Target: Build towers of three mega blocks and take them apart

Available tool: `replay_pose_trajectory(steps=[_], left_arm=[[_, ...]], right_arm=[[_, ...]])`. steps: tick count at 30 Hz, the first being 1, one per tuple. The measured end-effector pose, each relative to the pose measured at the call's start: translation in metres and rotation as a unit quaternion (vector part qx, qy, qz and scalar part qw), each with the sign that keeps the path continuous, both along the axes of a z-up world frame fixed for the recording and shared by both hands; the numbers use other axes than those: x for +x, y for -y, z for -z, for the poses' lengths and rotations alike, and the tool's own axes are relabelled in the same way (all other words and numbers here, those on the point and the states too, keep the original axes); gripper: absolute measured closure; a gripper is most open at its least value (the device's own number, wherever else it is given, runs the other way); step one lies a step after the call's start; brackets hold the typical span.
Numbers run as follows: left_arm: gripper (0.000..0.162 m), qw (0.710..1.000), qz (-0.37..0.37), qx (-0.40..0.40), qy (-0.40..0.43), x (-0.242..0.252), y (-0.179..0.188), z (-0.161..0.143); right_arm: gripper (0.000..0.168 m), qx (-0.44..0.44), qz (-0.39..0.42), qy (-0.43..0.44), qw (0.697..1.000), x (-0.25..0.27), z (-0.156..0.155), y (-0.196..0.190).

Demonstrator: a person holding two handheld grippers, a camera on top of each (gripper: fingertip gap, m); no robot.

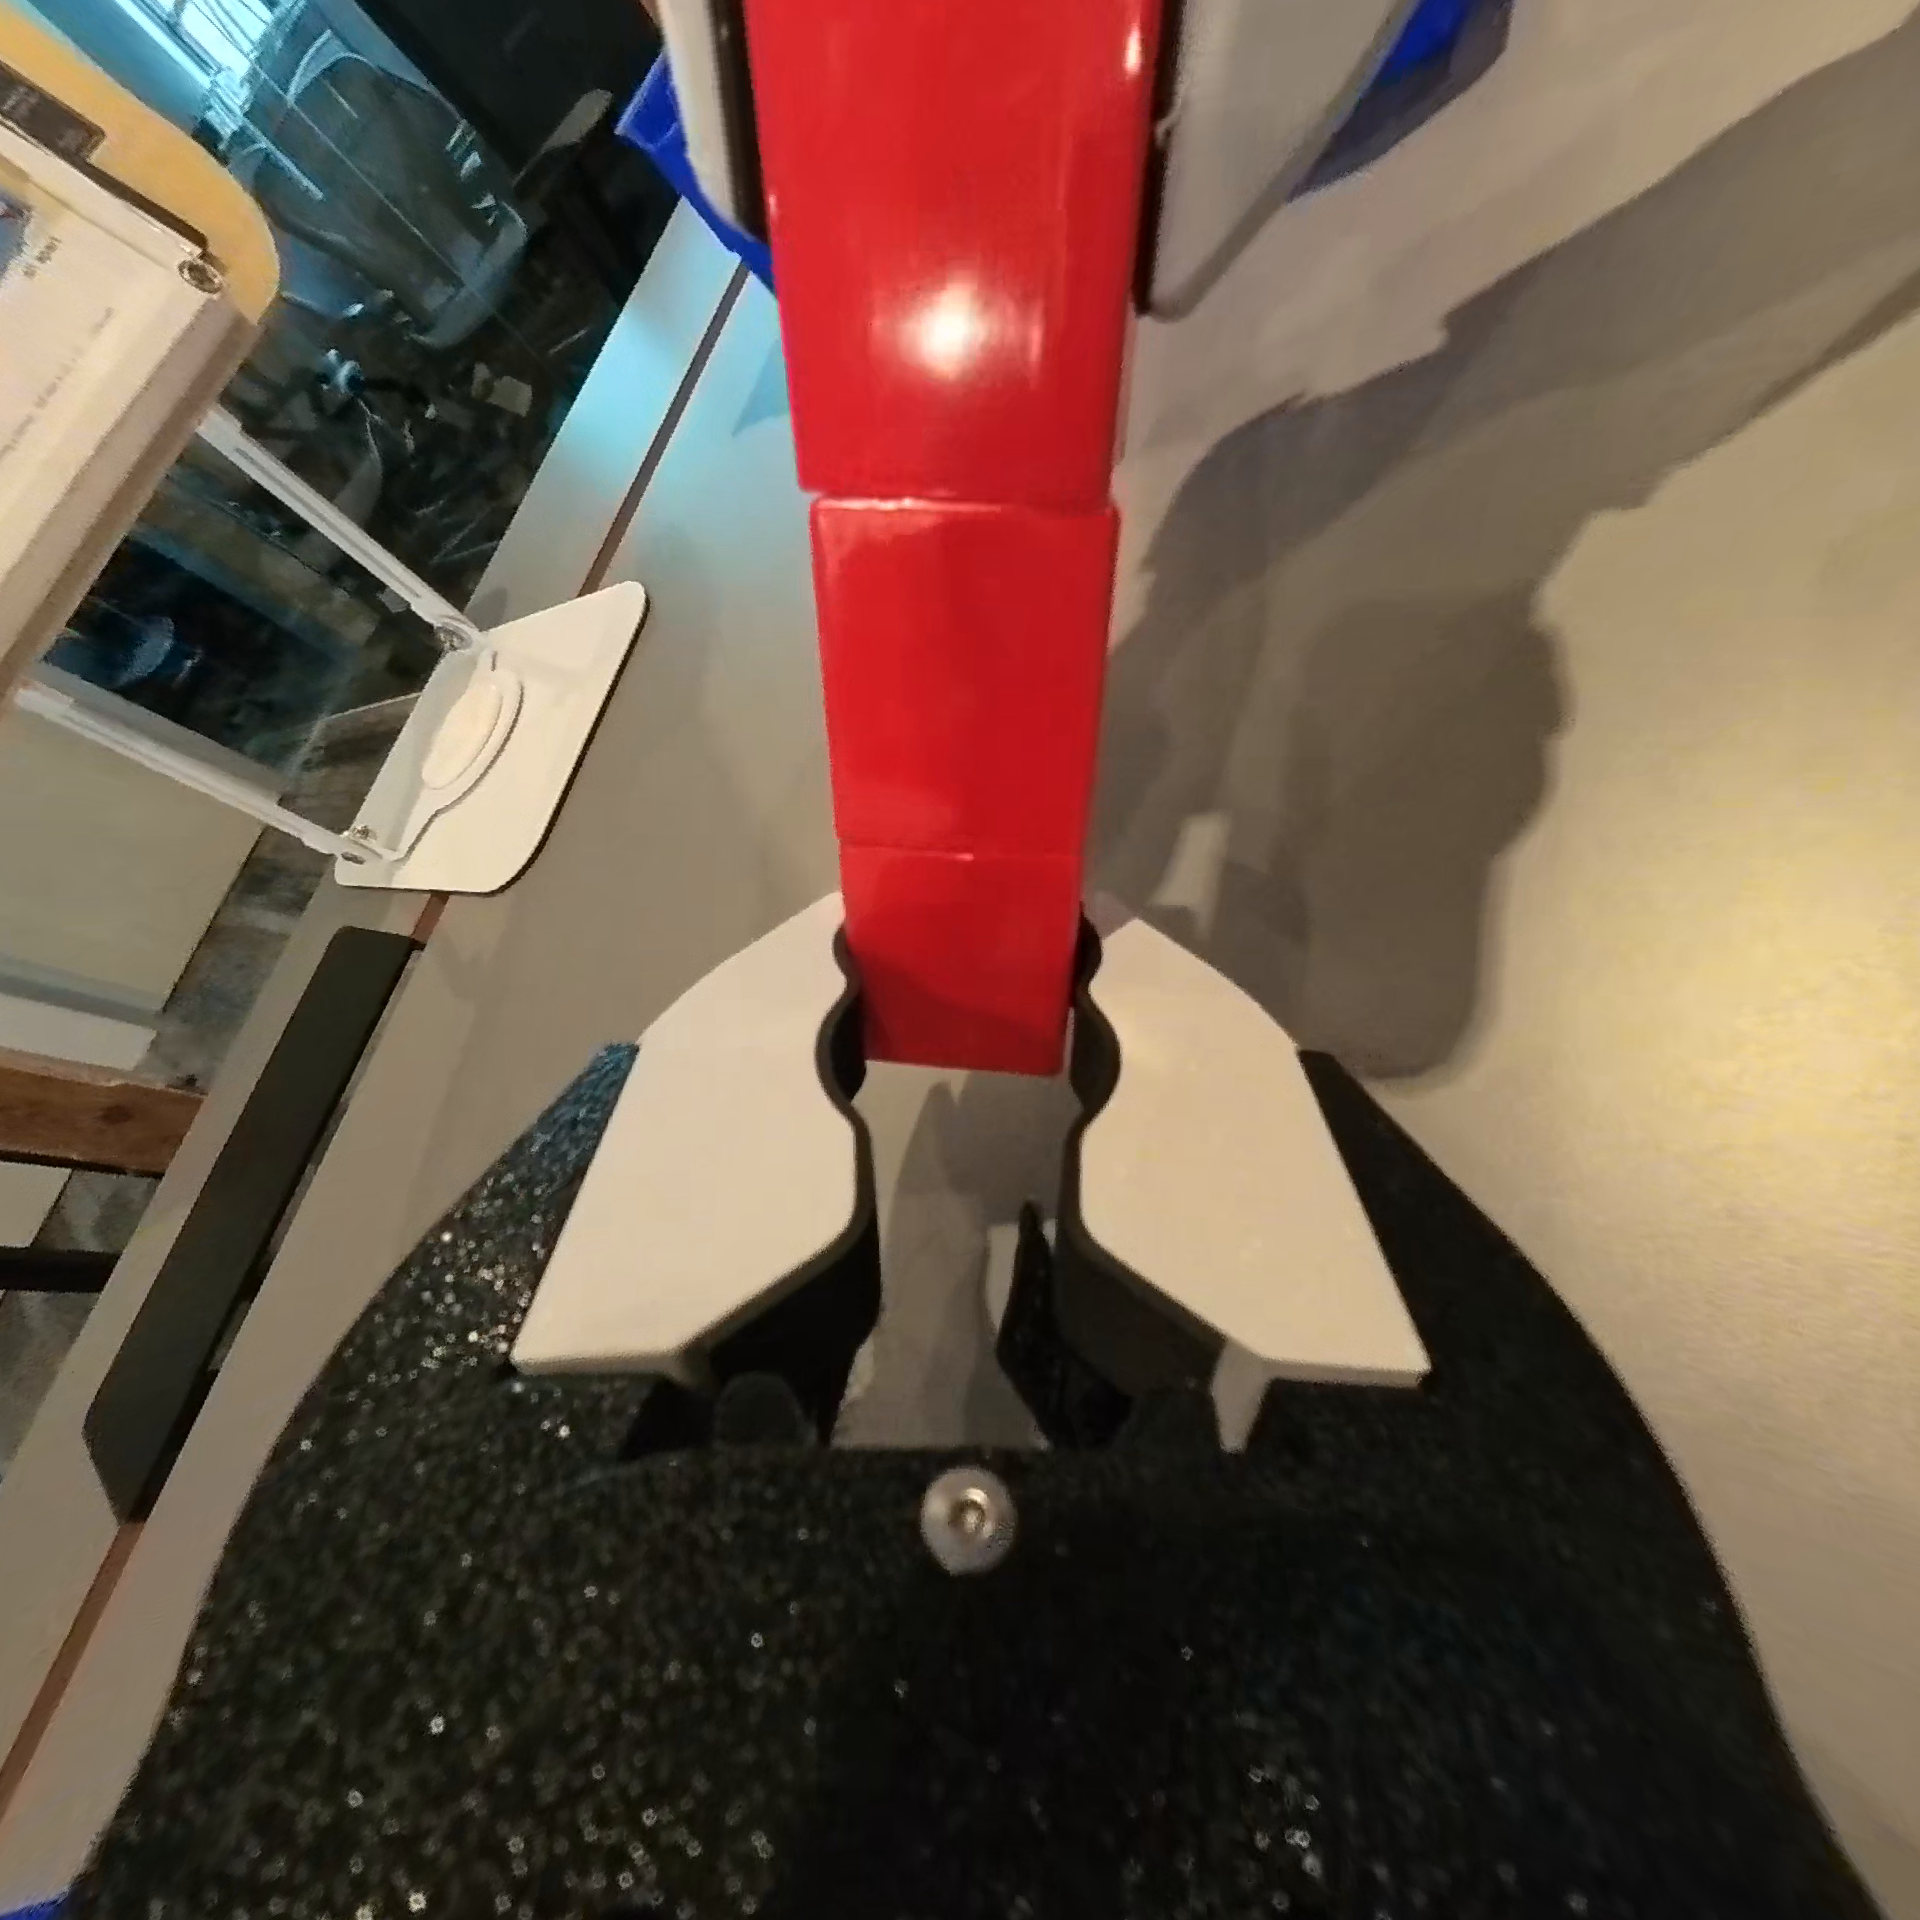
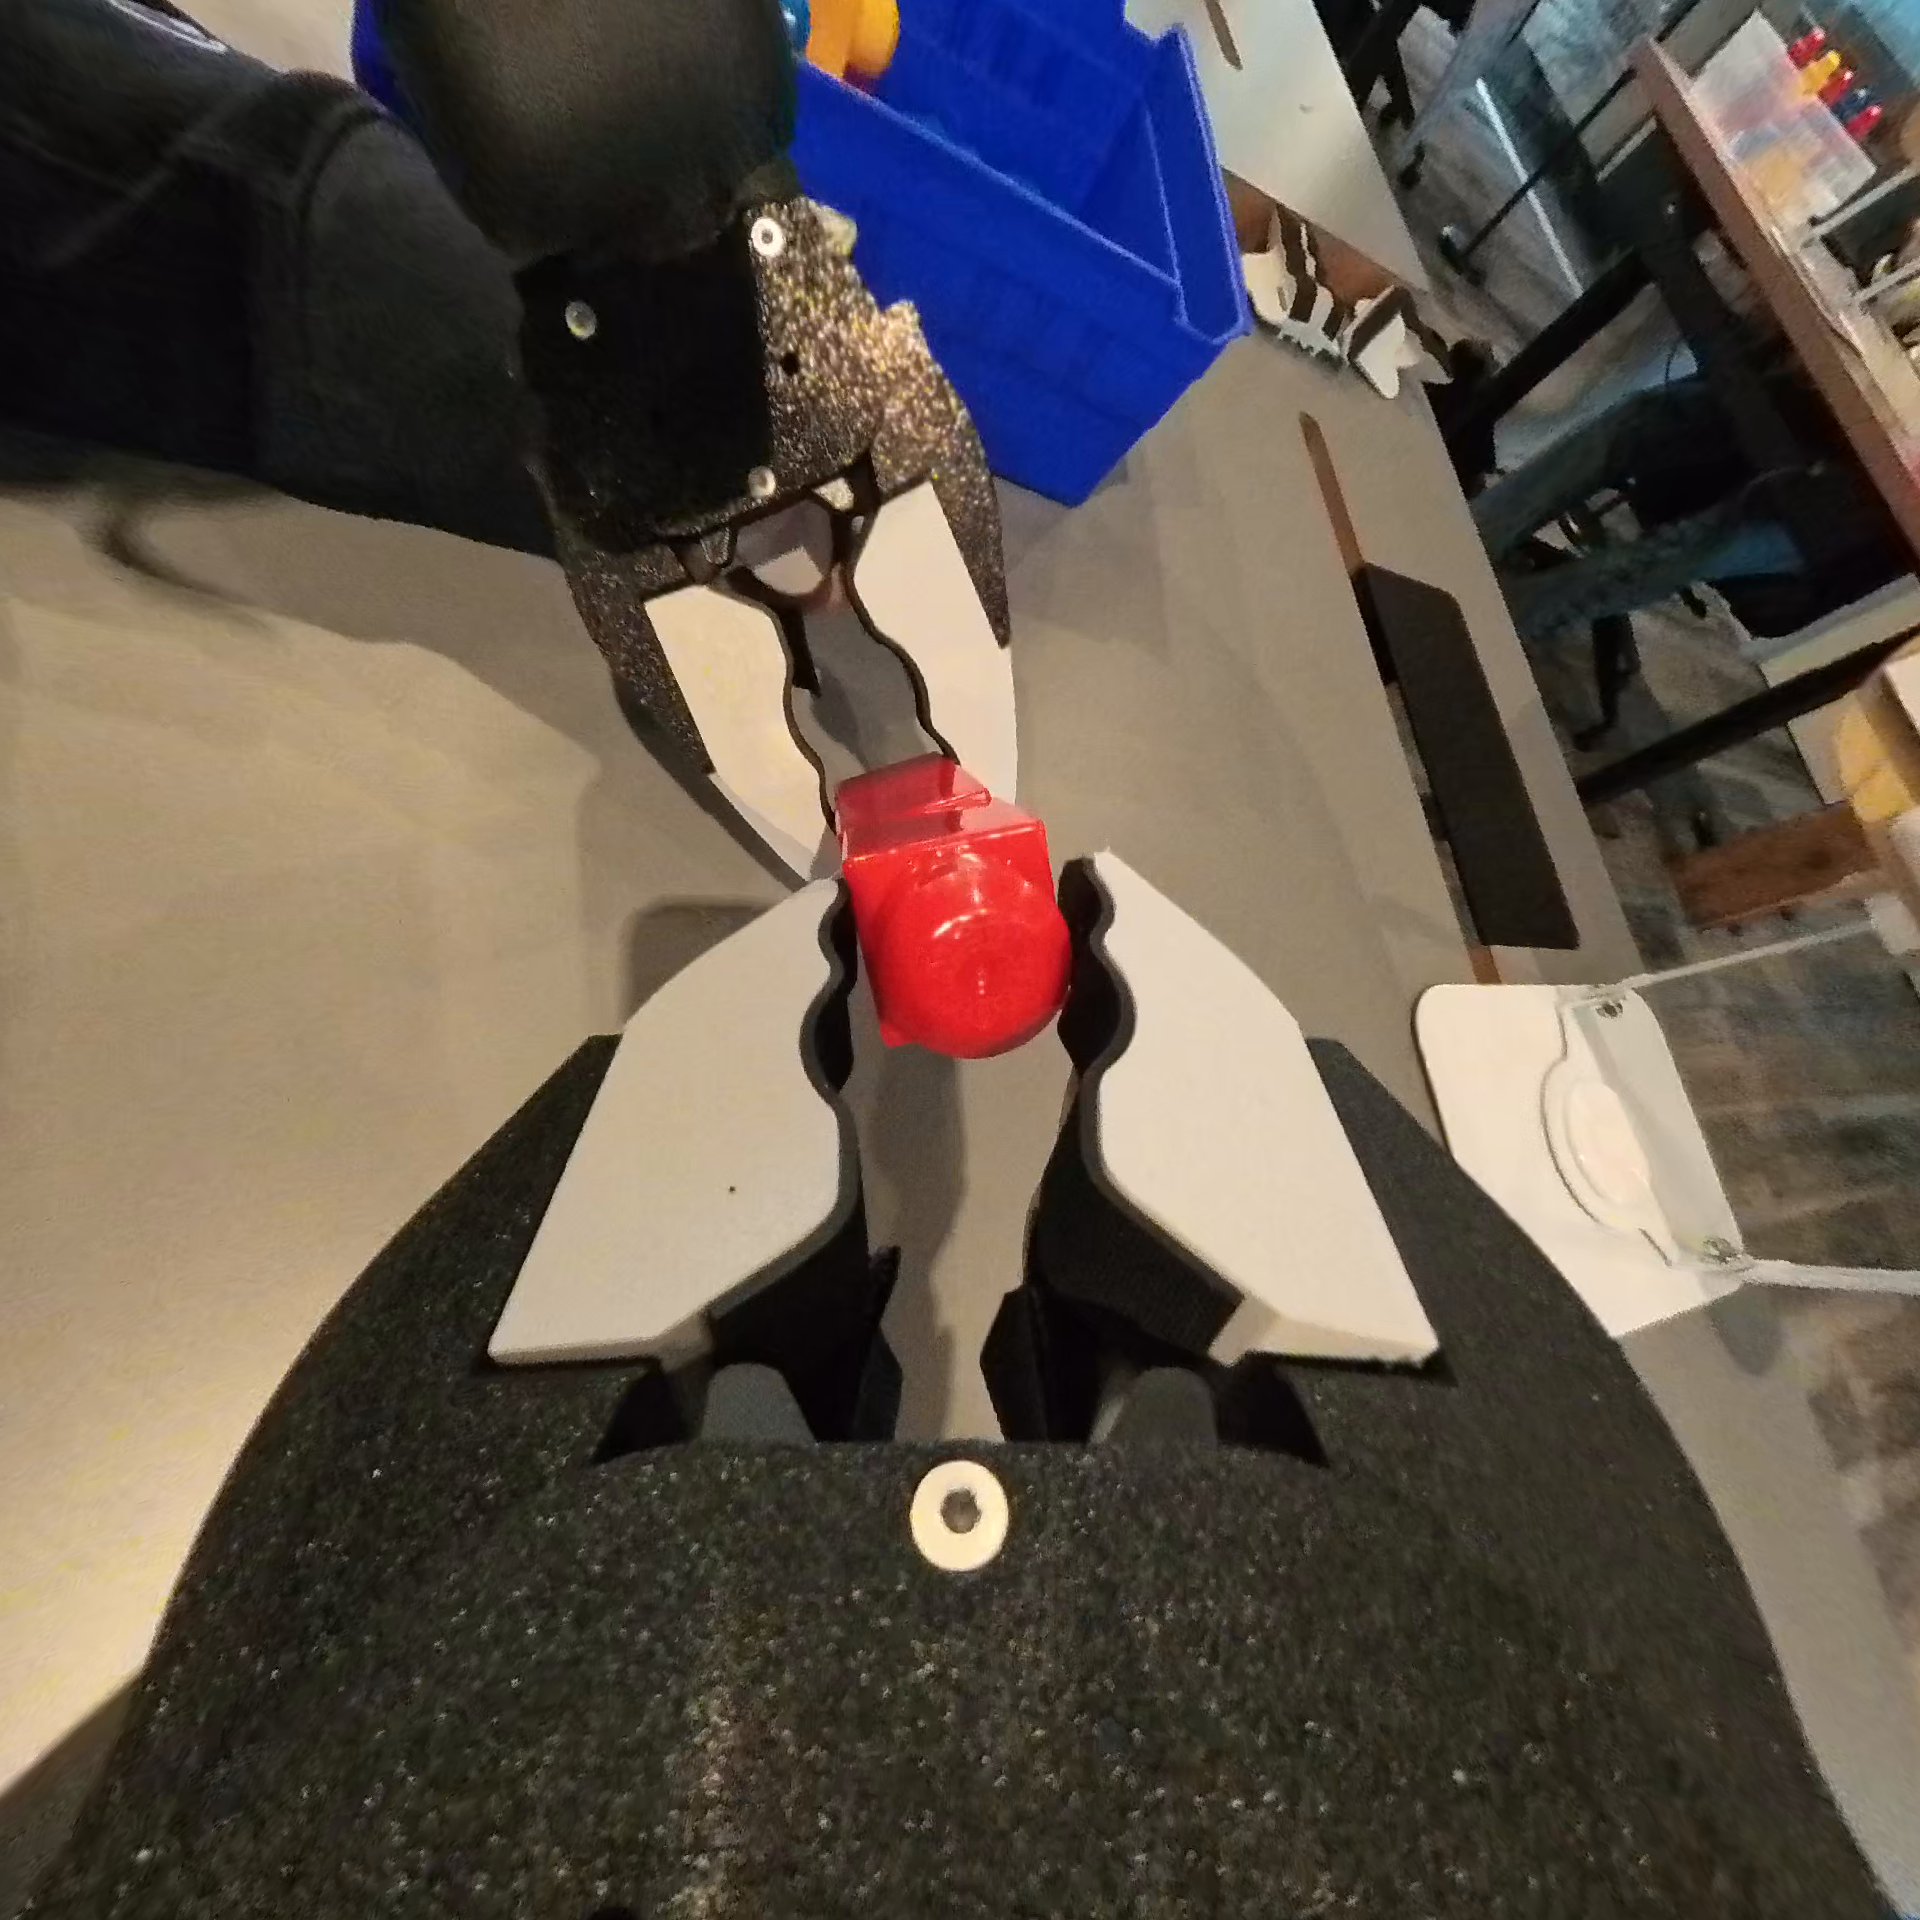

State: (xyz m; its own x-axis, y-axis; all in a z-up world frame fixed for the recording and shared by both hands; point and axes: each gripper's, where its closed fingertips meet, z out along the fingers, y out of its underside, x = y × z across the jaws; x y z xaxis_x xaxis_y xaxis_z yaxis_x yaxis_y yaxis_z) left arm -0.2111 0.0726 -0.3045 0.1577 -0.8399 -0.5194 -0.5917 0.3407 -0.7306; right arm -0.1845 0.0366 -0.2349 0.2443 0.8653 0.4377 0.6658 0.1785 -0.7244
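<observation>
Grey tabletop [image 2: 312, 935] filled most of both views, with a blue plastic bin [image 2: 1039, 281] sitting at its far side and a white base plate holding a clear acrylic panel [image 2: 1538, 1143] near the table edge. Red tower of three mega blocks [image 1: 961, 665] was held up off the table, lying end to end between the two grippers. Left gripper [image 1: 966, 997] had its grey fingers pinched on the nearest block at one end. Right gripper [image 2: 961, 966] was clamped on the block at the other end, with that block's round stud pointing back toward its own camera. From the right wrist view you could also see a black sleeve [image 2: 208, 312] behind the left gripper. Shadows of both tools fell across the tabletop.
</observation>
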Motion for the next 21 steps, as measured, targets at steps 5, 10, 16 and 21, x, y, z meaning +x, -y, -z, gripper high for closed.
replay_pose_trajectory(steps=[5, 10, 16, 21], left_arm=[[0.127, 1.000, 0.001, 0.014, -0.007, 0.0007, 0.0004, 0.0002], [0.127, 1.000, 0.004, 0.019, -0.015, 0.0015, 0.0013, 0.0029], [0.127, 1.000, 0.010, 0.019, -0.015, 0.0028, 0.0034, 0.0031], [0.127, 0.999, 0.010, 0.025, -0.023, 0.0022, 0.0030, 0.0047]], right_arm=[[0.131, 0.044, -0.030, 0.017, 0.998, -0.0013, -0.0006, 0.0024], [0.131, 0.064, -0.050, 0.034, 0.996, -0.0025, 0.0020, 0.0048], [0.132, 0.076, -0.069, 0.051, 0.993, -0.0003, 0.0031, 0.0065], [0.131, 0.079, -0.066, 0.070, 0.992, 0.0031, 0.0073, 0.0058]])
